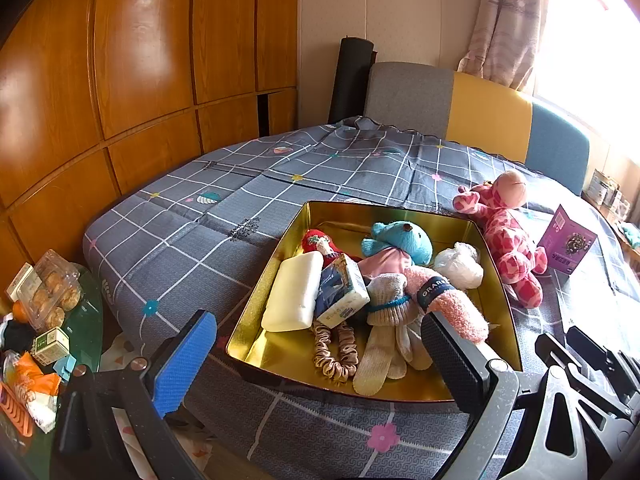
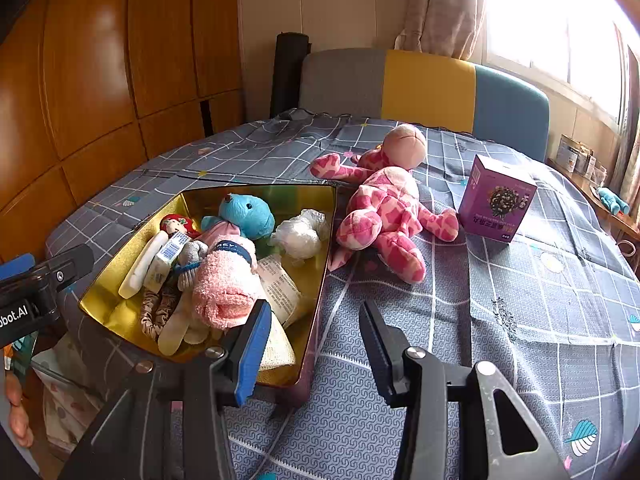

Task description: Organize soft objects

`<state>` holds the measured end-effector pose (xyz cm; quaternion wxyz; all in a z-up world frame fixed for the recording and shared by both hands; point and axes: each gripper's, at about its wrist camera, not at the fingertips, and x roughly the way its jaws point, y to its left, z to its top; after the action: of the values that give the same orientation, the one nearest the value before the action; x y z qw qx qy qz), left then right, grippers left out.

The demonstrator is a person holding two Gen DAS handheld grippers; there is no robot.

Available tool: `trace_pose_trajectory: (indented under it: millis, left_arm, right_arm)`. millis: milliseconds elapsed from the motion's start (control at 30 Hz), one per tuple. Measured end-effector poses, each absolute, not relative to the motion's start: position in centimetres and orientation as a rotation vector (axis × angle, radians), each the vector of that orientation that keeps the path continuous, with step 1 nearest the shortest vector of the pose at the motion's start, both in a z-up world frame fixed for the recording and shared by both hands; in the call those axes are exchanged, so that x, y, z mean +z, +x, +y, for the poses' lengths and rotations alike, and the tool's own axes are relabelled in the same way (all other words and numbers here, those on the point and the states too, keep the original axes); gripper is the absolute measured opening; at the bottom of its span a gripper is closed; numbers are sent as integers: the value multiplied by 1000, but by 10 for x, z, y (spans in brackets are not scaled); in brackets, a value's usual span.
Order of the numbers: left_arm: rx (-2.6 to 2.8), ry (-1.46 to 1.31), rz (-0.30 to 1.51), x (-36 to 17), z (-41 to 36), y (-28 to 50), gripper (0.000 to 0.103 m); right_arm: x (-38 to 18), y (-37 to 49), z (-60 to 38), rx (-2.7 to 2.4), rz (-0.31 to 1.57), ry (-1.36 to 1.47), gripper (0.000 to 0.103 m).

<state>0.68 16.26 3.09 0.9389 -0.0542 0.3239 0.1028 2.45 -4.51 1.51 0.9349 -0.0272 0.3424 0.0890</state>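
A gold tin tray [image 1: 496, 280] [image 2: 320, 216] sits on the bed. It holds a blue plush [image 1: 404, 240] [image 2: 248, 216], a pink fuzzy sock [image 1: 452, 304] [image 2: 224, 284], a white foam block [image 1: 292, 292], a tissue pack [image 1: 344, 292], grey gloves [image 1: 388, 320], a scrunchie [image 1: 336, 348], a red-haired doll [image 1: 320, 242] and a white bag [image 1: 460, 264] [image 2: 300, 232]. A pink giraffe plush [image 1: 508, 240] [image 2: 384, 208] lies on the bedspread right of the tray. My left gripper [image 1: 320, 364] is open and empty over the tray's near edge. My right gripper [image 2: 316, 344] is open and empty, near the tray's right corner.
A purple box [image 1: 568, 244] [image 2: 496, 204] stands on the bed right of the giraffe. A glass side table [image 1: 84, 332] with snacks is at the left. Wooden wardrobe [image 1: 120, 80] stands behind the bed, headboard [image 2: 424, 84] at the far end, windowsill clutter [image 2: 580, 156] at the right.
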Motion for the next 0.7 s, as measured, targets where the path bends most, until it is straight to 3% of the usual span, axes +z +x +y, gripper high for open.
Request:
trace_pose_trajectory:
  millis: [700]
  left_arm:
    - [83, -223, 747, 14, 167, 16, 103]
  right_arm:
    - [9, 28, -51, 173, 722, -52, 46]
